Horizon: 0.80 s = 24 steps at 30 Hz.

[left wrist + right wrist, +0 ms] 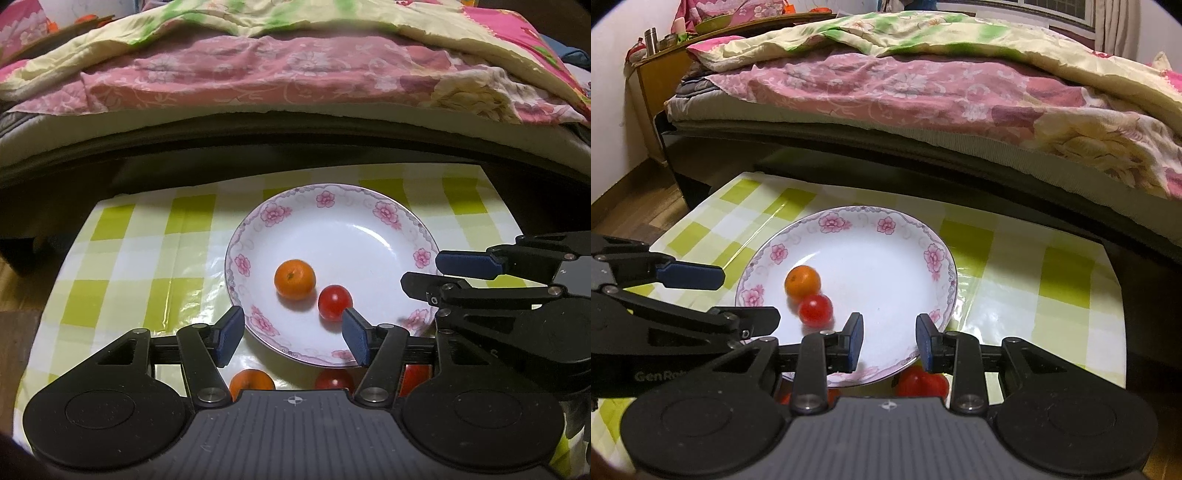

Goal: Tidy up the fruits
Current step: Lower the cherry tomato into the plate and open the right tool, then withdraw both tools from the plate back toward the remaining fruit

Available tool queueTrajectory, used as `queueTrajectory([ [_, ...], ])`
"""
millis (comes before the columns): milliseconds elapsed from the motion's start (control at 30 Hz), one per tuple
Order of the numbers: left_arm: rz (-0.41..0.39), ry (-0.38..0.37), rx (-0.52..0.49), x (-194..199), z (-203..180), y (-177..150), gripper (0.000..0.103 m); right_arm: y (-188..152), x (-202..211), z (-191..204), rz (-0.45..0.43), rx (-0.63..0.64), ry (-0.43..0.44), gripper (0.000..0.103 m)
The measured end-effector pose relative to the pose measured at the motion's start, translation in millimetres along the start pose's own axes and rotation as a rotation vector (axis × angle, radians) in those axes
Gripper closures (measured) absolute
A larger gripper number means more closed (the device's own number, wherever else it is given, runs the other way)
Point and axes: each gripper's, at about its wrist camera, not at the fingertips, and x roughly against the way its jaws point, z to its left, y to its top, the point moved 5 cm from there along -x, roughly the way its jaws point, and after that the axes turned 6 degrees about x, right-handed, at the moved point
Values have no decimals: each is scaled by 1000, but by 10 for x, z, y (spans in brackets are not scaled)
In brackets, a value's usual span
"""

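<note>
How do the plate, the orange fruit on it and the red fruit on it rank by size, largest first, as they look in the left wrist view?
1. Plate, by far the largest.
2. Orange fruit.
3. Red fruit, a little smaller, though it lies slightly nearer the camera, so that gap is likely real.

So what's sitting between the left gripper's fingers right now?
Nothing is held: in the left wrist view the left gripper frames only the plate rim; the tomato lies just beyond.

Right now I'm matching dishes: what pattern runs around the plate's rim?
Pink flowers with grey scrollwork on the white plate; clearest in the right wrist view.
</note>
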Motion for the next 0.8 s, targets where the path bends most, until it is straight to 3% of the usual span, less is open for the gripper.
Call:
queueTrajectory([
  [800, -11, -1, -9, 56, -5, -28, 36, 6, 69, 36, -15, 8, -11, 69],
])
